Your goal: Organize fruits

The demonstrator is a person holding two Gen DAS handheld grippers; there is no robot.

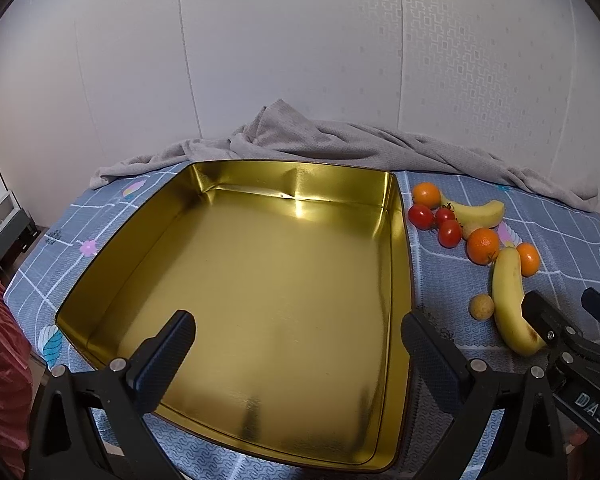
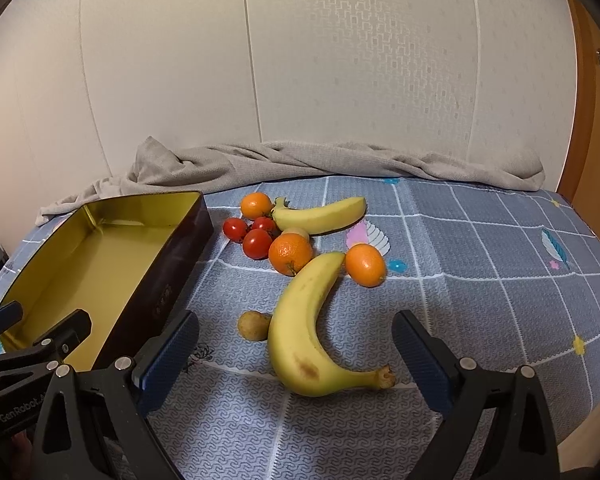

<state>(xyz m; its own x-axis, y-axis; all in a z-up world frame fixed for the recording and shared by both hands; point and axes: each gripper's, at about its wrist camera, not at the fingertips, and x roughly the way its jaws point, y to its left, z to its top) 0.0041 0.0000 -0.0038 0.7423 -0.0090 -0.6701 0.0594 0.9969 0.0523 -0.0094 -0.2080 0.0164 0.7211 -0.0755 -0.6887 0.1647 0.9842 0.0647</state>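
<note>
White wall behind, grey blanket [image 2: 340, 160] bunched along the back, blue checked cloth [image 2: 480, 280] over the table.

Gold tin [image 1: 260, 280] on the left, nothing in it yet. All fruit just right of the tin: near banana [image 2: 304, 320], far banana [image 2: 324, 212], three oranges [image 2: 290, 254], three tomatoes [image 2: 257, 243], one small brown fruit [image 2: 254, 325] touching the near banana.

Left gripper [image 1: 296, 344] over the tin, jaws wide apart, nothing held. Right gripper [image 2: 296, 344] over the near banana, jaws wide apart, nothing held.

Banana probably light and a bit soft, with a brown spot already. Best taken across the fat middle, gently. Too hard a squeeze could bruise it. Tomatoes likely slippery and easy to squash. Oranges round, apt to roll.
</note>
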